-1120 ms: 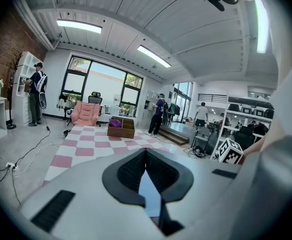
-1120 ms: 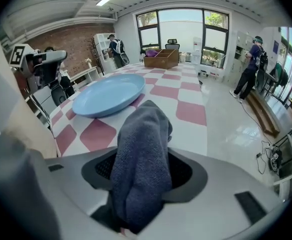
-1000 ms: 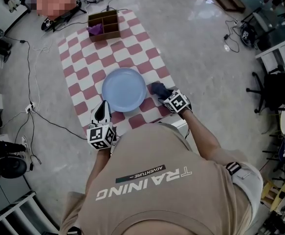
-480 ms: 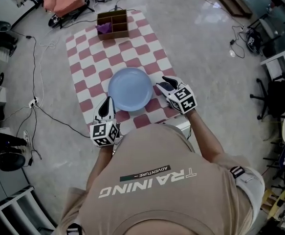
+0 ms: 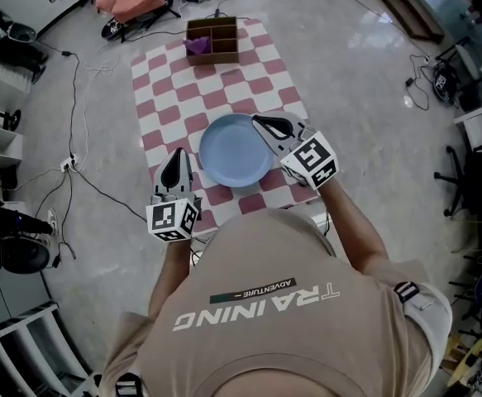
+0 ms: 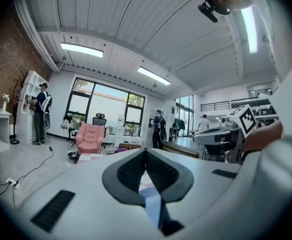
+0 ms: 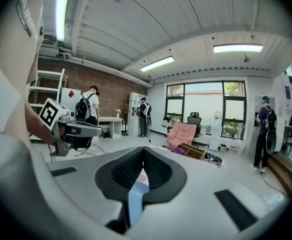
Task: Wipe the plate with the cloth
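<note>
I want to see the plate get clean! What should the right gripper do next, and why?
Probably open and reach for a cloth. The right gripper has just closed its jaws on nothing, near the plate, so it cannot wipe yet. The only cloth-like thing showing is a purple wad in the box.

Lighting: bright, even, from ceiling strips (image 6: 81, 50) and tall windows (image 7: 206, 106); sheen on the pale floor (image 5: 365, 81), shadows faint. My gripper views: fisheye-bent, black at corners, my fingers (image 6: 130, 171) blurred close up.
</note>
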{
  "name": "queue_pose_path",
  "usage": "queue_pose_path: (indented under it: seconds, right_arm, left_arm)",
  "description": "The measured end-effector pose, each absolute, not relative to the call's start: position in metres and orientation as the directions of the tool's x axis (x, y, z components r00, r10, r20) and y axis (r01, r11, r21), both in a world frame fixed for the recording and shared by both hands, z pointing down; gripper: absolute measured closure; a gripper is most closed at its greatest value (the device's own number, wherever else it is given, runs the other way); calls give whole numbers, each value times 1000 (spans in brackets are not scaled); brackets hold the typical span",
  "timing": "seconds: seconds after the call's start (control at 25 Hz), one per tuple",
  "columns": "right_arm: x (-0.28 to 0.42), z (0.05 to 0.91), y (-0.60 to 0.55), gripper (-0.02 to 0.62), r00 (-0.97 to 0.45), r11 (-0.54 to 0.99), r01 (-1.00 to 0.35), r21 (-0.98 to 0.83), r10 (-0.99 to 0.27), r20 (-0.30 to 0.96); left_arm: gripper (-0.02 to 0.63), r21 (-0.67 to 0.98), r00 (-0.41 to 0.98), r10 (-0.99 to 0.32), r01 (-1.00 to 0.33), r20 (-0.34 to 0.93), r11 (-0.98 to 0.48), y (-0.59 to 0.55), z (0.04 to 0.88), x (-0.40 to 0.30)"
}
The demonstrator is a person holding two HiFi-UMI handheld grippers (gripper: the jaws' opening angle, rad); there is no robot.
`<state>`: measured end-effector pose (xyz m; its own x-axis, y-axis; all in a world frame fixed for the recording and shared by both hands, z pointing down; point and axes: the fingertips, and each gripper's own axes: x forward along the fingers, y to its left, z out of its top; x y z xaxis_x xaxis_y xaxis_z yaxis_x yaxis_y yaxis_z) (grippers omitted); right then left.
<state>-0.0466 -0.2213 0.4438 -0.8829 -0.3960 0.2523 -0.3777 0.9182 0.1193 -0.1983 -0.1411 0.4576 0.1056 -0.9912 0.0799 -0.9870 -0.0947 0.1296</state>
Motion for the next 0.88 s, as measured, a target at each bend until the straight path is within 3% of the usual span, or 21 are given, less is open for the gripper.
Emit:
queue_pose_path:
  seconds: [0.2, 0.88]
  right_arm:
    - [-72, 432, -215, 577, -917, 940, -338, 46, -340, 208]
    - [-82, 454, -203, 578, -930, 965, -260, 31, -258, 262]
  left_arm:
    - [591, 134, 106, -994, -986, 24, -102, -151, 431, -205]
    - [591, 98, 120, -990, -989, 67, -113, -162, 449, -202]
